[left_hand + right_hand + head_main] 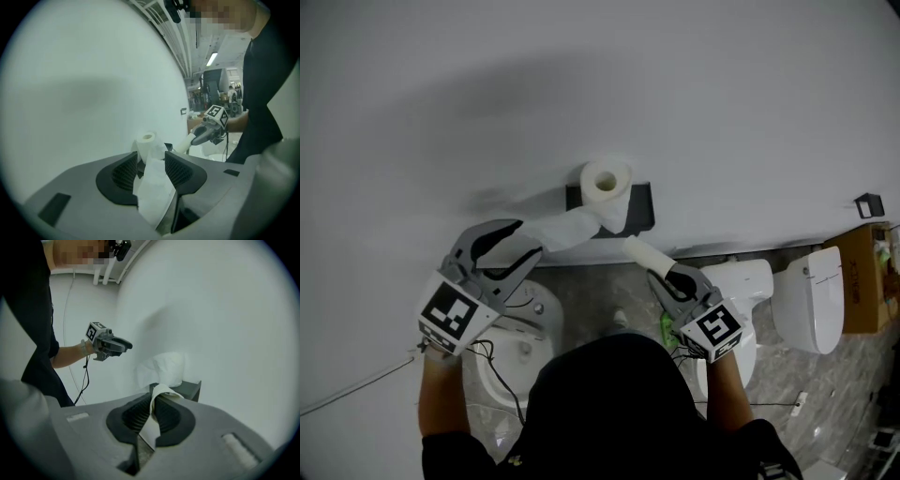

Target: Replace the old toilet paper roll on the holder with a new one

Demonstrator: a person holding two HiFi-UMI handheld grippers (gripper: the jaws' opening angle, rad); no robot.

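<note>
A full white toilet paper roll [607, 181] sits on the black wall holder [639, 208]. Its loose tail [567, 228] stretches left into my left gripper [528, 249], whose jaws stand apart. In the left gripper view the tail [154, 187] lies crumpled between the pads of the left gripper [151, 161], with the roll [147, 143] just beyond. My right gripper [659, 270] is shut on a pale flattened tube [639, 251], the old roll's core, just right of and below the holder. In the right gripper view the tube [161, 391] is pinched in the right gripper [153, 397] before the roll [164, 369].
White toilets [811, 300] stand below along the wall, one [502, 366] under my left hand and one [745, 281] under my right. A brown cardboard box [862, 281] is at the far right. The white wall [581, 84] is close ahead.
</note>
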